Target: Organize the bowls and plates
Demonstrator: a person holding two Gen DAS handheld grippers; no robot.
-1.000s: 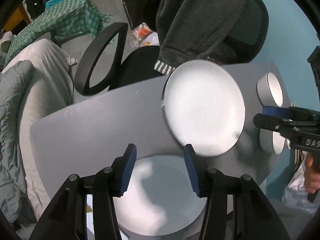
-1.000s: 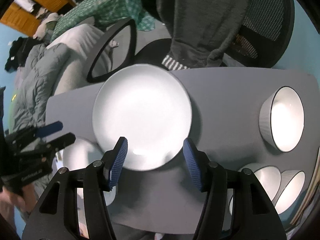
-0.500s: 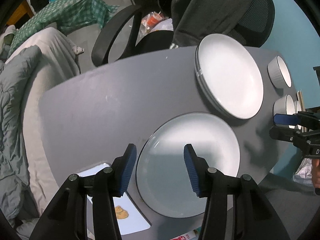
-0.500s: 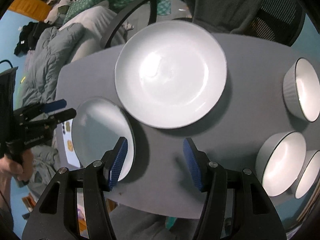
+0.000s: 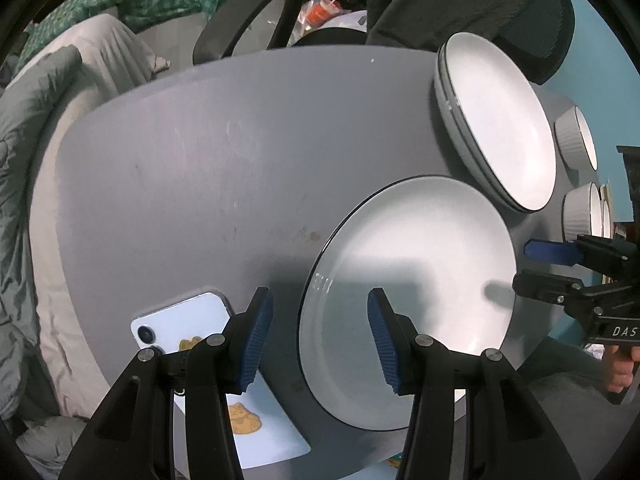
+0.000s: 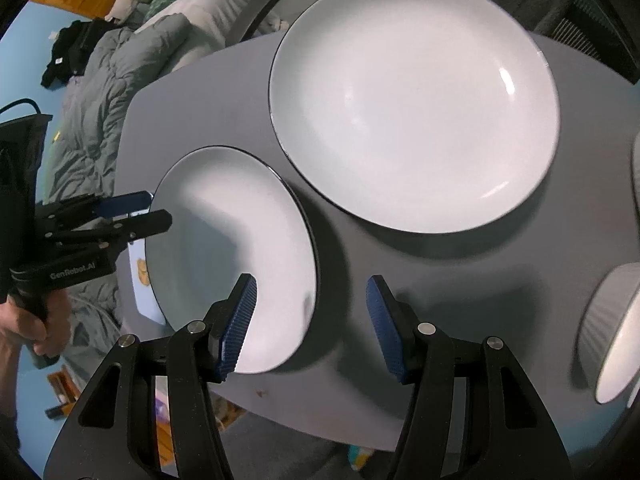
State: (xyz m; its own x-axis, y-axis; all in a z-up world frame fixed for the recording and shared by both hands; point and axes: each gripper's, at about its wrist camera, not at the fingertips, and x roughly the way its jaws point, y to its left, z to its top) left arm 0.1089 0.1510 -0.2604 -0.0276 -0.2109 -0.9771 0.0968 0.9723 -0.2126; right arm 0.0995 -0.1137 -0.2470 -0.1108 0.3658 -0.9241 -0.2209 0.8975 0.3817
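Single white plate (image 5: 412,284) with a thin dark rim lies flat on the grey round table (image 5: 224,152), near its front edge. Just beyond it, to the right and farther back, sits a stack of plates (image 5: 500,120); from the left wrist view at least two rims show at the stack's side, the top one white and bare. From the right wrist view the single plate (image 6: 236,256) and the stack (image 6: 412,104) lie close, rims nearly meeting; contact cannot be told.

Bowls: white ribbed bowls stand at the table's right edge, one far (image 5: 576,138), others nearer (image 5: 582,210), nested or side by side, cannot tell which.

Left gripper (image 5: 320,334): jaws parted, nothing between the blue pads; it hangs above the single plate's left rim, pointing steeply down. Right gripper (image 6: 312,324): jaws likewise parted and empty, above the plate's right rim and the bare table beside it. Each gripper shows in the other's camera, on opposite sides of the plate.

A pale blue phone (image 5: 192,332) with a sticker lies face down left of the plate, near the table edge. A dark office chair (image 5: 532,20) draped with a grey garment stands behind the table.
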